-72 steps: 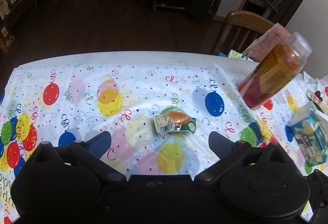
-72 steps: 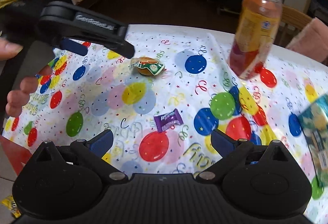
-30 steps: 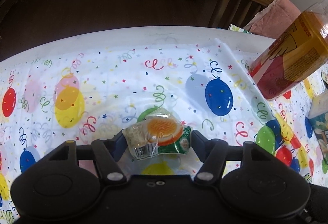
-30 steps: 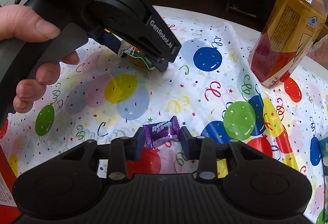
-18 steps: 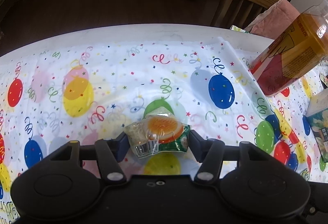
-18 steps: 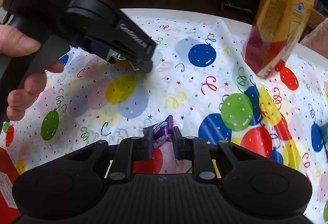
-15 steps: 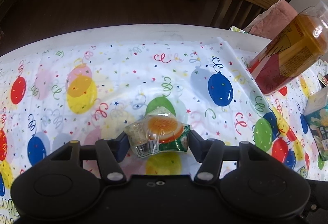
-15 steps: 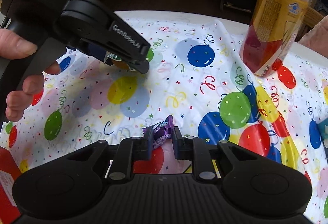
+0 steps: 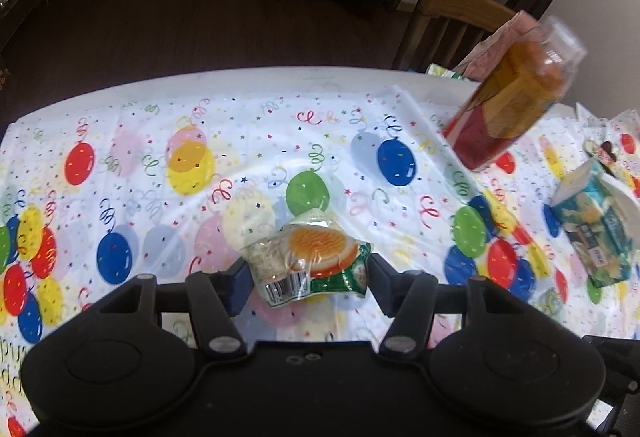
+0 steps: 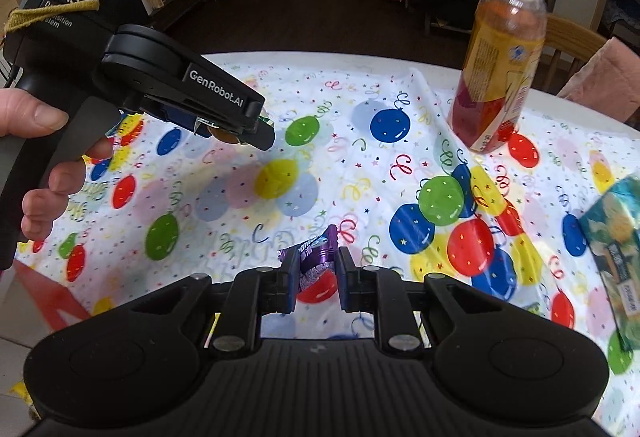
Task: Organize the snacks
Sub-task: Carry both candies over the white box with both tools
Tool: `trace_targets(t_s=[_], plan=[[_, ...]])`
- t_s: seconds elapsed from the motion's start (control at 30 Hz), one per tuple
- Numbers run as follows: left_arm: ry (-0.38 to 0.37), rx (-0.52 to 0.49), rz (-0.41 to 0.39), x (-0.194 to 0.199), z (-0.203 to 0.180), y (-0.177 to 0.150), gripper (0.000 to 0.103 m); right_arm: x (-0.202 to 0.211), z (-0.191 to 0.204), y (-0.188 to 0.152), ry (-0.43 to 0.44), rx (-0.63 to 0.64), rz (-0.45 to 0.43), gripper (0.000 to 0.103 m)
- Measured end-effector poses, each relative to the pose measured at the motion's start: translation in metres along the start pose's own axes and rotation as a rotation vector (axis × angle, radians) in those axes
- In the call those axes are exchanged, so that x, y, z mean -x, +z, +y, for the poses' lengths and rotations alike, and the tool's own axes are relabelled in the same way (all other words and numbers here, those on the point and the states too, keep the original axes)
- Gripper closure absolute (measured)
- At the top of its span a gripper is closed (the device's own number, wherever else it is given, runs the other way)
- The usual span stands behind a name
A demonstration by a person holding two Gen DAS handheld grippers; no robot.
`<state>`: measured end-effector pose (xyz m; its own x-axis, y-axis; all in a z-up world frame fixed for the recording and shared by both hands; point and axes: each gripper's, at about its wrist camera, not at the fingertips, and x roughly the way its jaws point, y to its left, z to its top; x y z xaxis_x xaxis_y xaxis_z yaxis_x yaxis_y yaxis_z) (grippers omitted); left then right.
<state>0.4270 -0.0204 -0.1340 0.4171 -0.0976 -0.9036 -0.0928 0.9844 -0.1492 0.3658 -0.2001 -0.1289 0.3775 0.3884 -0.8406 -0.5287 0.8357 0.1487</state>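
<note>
My left gripper [image 9: 306,271] is shut on a clear-wrapped orange snack [image 9: 310,257] with a green label, held above the balloon-print tablecloth [image 9: 160,165]. From the right wrist view that same left gripper [image 10: 256,131] hangs over the table's left part, a hand around its handle, and the orange snack [image 10: 222,135] peeks out under its fingers. My right gripper [image 10: 318,273] is shut on a small purple candy [image 10: 314,255], lifted off the tablecloth [image 10: 360,165].
A tall bottle of orange drink [image 10: 498,73] stands at the back right, also seen as the bottle [image 9: 512,105]. A teal snack pack [image 9: 596,233] lies at the right edge. A wooden chair [image 9: 452,21] with pink cloth stands behind the table. A red box corner [image 10: 44,293] shows at lower left.
Both grippers have risen with their snacks: the orange snack and the purple candy are farther above the cloth, and the table looks smaller. The left gripper sits higher in the right view.
</note>
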Motion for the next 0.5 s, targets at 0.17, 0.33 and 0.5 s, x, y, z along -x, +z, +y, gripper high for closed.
trace_targets(t_s=[0.17,0.33,0.5], plan=[[-0.015,-0.013,-0.036,0.036,0.0,-0.013,0.045,0.033,0.013,-0.007,-0.023,0.003,-0.026,0.085],[-0.036,-0.027,-0.058,0.07,-0.001,-0.032,0.045,0.064,0.029,-0.016,-0.028,0.002,-0.046,0.085],[-0.062,-0.047,-0.072,0.099,-0.002,-0.056,0.045,0.088,0.048,-0.029,-0.033,0.0,-0.059,0.085]])
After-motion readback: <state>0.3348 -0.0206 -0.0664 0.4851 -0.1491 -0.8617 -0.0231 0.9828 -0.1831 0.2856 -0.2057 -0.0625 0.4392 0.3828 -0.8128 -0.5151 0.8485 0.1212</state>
